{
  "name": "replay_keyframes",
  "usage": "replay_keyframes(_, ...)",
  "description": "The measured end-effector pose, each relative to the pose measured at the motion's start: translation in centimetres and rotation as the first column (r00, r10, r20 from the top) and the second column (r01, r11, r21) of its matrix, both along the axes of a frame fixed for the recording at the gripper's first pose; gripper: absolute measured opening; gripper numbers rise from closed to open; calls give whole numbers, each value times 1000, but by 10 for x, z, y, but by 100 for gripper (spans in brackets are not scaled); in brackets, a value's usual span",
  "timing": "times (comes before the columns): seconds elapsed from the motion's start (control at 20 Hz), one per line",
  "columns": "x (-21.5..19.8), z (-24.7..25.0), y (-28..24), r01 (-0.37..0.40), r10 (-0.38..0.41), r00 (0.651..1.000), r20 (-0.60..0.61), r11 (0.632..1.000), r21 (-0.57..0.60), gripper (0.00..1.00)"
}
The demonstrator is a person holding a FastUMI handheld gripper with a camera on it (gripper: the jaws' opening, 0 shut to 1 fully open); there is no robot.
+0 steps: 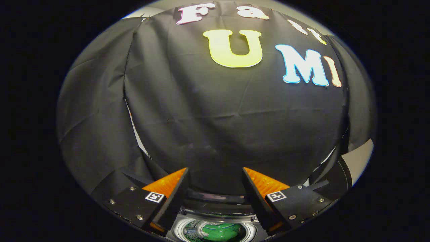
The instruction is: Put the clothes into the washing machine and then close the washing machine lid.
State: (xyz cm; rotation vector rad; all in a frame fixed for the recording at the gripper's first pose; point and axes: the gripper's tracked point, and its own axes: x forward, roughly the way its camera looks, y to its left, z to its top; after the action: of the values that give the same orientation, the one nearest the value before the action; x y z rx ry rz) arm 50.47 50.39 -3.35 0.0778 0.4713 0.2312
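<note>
Gripper view: claw (215, 188) agape before black cloth wall (215, 127)

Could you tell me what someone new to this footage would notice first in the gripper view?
Most striking is the booth's black cloth wall, hanging in folds straight ahead, beyond the fingers. Nearer, the gripper is open with nothing between its fingers. Below and between them sits the washing machine, its round drum opening visible with something green inside.
</note>
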Motion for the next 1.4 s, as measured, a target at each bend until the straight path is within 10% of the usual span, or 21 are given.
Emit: replay_keyframes(1.4, -166, -56, 4, -125, 126, 990, 69, 992, -18, 92)
